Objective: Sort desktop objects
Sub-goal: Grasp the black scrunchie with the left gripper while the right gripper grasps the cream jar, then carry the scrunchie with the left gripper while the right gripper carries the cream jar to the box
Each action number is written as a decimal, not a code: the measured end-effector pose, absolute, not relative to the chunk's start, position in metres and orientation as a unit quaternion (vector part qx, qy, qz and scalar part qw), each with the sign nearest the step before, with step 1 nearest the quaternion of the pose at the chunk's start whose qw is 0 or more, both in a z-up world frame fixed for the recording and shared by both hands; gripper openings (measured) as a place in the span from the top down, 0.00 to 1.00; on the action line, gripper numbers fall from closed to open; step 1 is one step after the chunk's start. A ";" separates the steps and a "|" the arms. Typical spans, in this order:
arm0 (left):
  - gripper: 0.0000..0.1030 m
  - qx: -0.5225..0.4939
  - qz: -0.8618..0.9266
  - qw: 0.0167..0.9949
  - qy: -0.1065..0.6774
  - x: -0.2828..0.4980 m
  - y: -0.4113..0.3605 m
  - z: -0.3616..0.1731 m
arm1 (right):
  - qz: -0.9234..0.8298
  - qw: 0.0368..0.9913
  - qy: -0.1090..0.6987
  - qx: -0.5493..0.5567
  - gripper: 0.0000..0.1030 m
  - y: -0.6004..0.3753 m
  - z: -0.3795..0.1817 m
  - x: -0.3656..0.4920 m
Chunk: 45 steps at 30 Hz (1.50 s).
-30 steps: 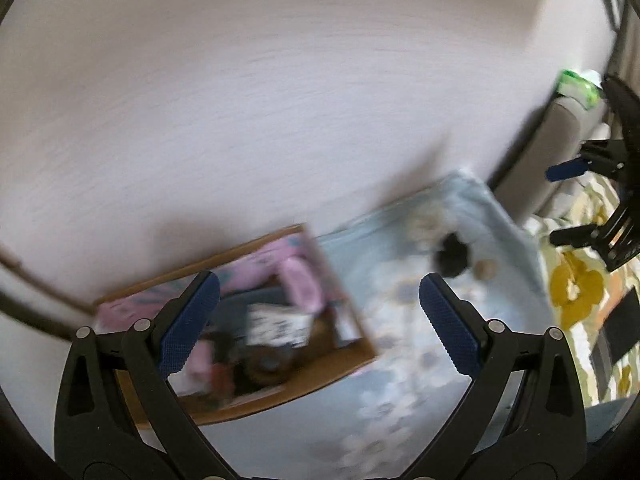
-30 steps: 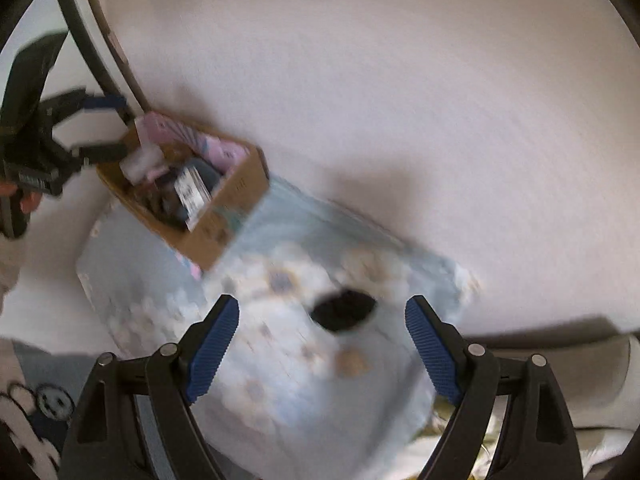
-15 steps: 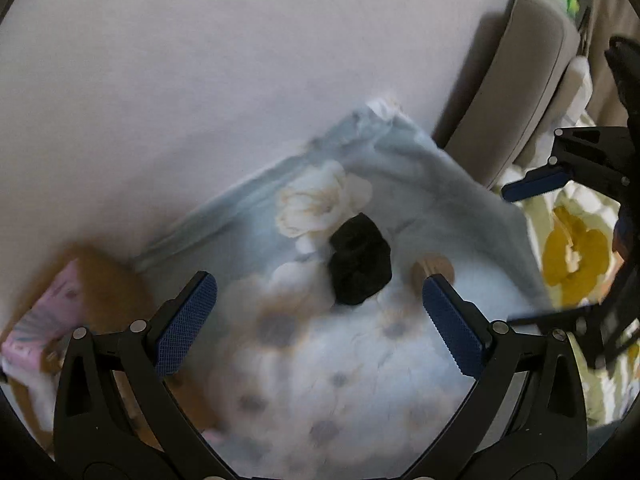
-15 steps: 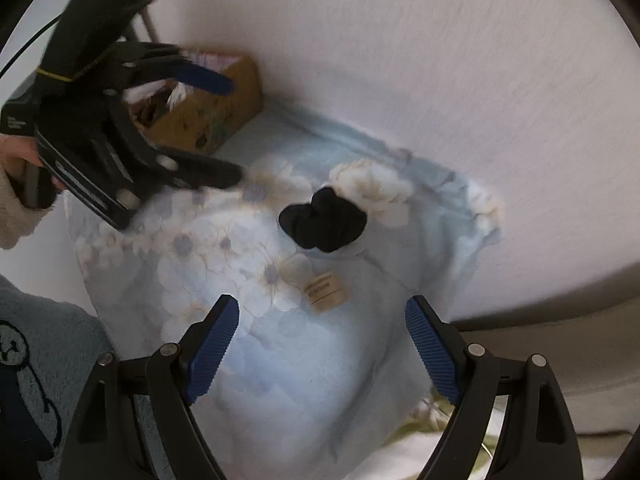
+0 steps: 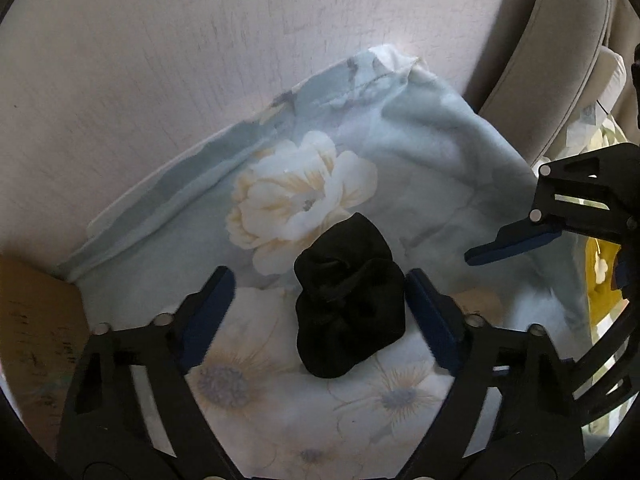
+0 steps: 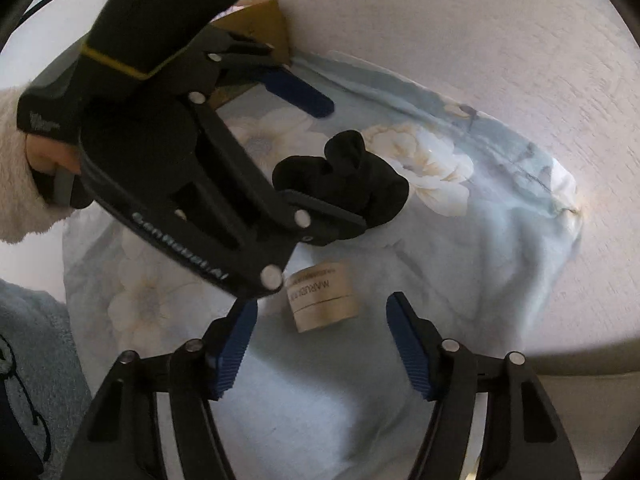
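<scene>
A black scrunchie (image 5: 348,300) lies on the pale blue floral cloth (image 5: 436,184). My left gripper (image 5: 320,304) is open with its blue-padded fingers on either side of the scrunchie, low over the cloth; the right pad touches it. In the right wrist view the scrunchie (image 6: 352,176) sits behind the left gripper's near finger. My right gripper (image 6: 320,340) is open, with a small beige labelled roll (image 6: 322,294) lying on the cloth just ahead of its fingertips.
A brown cardboard box stands at the cloth's left end (image 5: 36,320), also visible in the right wrist view (image 6: 260,20). A beige padded chair edge (image 5: 560,52) is at the right. The white tabletop (image 5: 160,60) lies beyond the cloth.
Both grippers have moved from above the box area down to the cloth. The left gripper now straddles the scrunchie and the right one has closed in on the beige roll.
</scene>
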<state>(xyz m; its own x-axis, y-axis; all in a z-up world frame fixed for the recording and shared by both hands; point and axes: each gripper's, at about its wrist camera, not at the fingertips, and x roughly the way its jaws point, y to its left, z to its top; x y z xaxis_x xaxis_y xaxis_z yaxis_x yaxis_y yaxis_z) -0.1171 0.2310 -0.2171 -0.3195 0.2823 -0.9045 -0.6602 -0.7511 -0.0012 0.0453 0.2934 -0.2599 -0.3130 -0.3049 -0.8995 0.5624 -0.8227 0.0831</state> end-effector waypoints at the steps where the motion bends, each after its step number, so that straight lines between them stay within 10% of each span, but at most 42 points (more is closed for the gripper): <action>1: 0.34 -0.502 0.789 0.300 0.187 -0.117 0.231 -0.218 | -0.800 0.273 0.128 0.518 0.43 0.293 -0.261 0.044; 9: 0.78 -0.512 0.779 0.323 0.167 -0.115 0.232 -0.218 | -0.792 0.286 0.149 0.518 0.68 0.283 -0.267 0.041; 45: 0.78 -0.459 0.844 0.245 0.133 -0.117 0.009 -0.016 | -0.826 0.266 0.110 0.486 0.68 0.181 -0.073 -0.001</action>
<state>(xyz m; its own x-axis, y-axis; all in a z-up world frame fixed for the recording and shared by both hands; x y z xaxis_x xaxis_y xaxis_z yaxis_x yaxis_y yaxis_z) -0.1171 0.0086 -0.0162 -0.4589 0.2902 -0.8397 -0.5350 -0.8449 0.0004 -0.0012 0.1813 -0.0731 -0.3874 -0.3317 -0.8602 0.5452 -0.8348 0.0764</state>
